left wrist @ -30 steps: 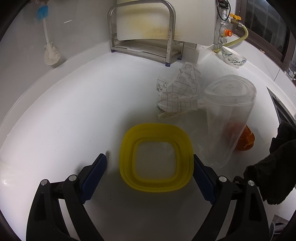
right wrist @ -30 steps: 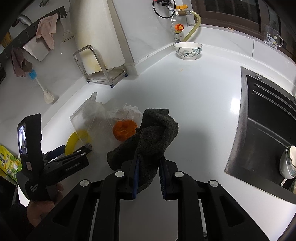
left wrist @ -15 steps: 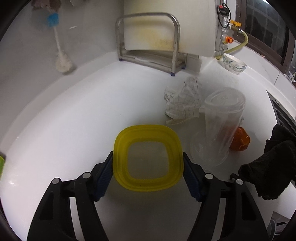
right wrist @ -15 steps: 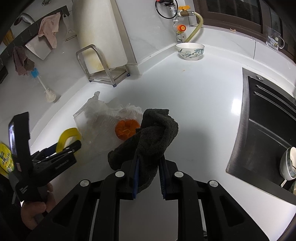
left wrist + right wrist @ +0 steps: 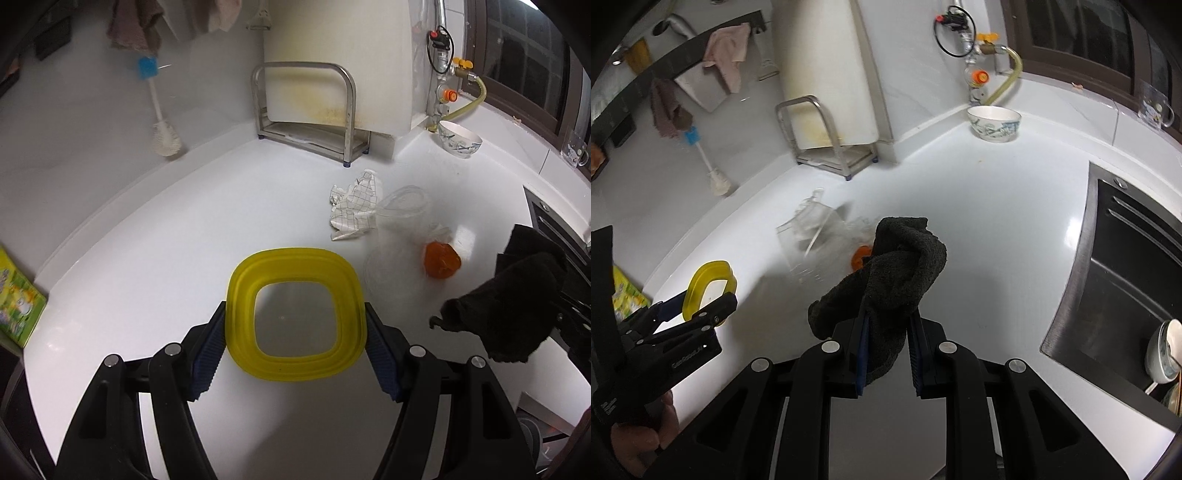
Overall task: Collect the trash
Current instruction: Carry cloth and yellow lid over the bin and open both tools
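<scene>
The left hand-held gripper (image 5: 295, 332) is clamping the yellow lid (image 5: 295, 314) by its two opposite side edges, the blue pads pressing flat against the rim. It is holding the lid clear of the worktop (image 5: 166, 240), tilted toward the camera, probably so it can be carried off without dragging. The right hand-held gripper (image 5: 886, 354) is pinching a dark cloth (image 5: 894, 266) between nearly closed fingers; the cloth is bunching up above the pads and drooping to the left, likely kept ready for wiping once the rubbish is gone.

Further out, the trash is sitting in a loose cluster in the middle of the worktop: a clear plastic container (image 5: 399, 236) lying on its side, a crumpled checked paper (image 5: 354, 210) touching its far left side, and an orange scrap (image 5: 441, 260) just right of it. In the right wrist view the cloth is hiding part of the orange scrap.

Open room is lying to the left and near side of the cluster, where the white surface is bare. On the far side a metal rack (image 5: 306, 110) is standing against the wall, with a patterned bowl (image 5: 460, 138) to its right and a bottle brush (image 5: 162, 122) hanging to its left. To the right the sink (image 5: 1126, 266) is cutting into the worktop, so its edge is limiting travel that way. A green packet (image 5: 18, 295) is sitting at the near left edge.
</scene>
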Motion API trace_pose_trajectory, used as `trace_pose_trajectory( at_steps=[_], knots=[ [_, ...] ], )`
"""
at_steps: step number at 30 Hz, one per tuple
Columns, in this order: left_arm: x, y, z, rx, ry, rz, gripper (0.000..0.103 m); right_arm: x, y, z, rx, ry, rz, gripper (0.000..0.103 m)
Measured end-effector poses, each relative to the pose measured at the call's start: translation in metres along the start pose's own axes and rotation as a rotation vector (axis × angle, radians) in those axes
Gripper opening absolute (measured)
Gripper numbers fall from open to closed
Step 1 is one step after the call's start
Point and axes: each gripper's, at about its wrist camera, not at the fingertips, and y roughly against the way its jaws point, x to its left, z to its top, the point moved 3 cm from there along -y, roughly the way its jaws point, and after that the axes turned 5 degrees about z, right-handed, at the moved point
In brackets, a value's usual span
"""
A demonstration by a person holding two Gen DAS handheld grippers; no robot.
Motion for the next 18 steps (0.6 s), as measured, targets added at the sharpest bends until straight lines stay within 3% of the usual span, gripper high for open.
trace_pose_trajectory(
  at_steps=[9,18],
  knots=[
    [-0.003,0.057,-0.017,-0.025,0.042,0.034,0.067,-0.001,0.035,-0.008,-0.014,0.055,0.035,0.018],
    [-0.033,0.108,-0.040,-0.037,0.052,0.048,0.067,-0.019,0.073,-0.030,-0.009,0.099,0.059,0.018]
  ],
)
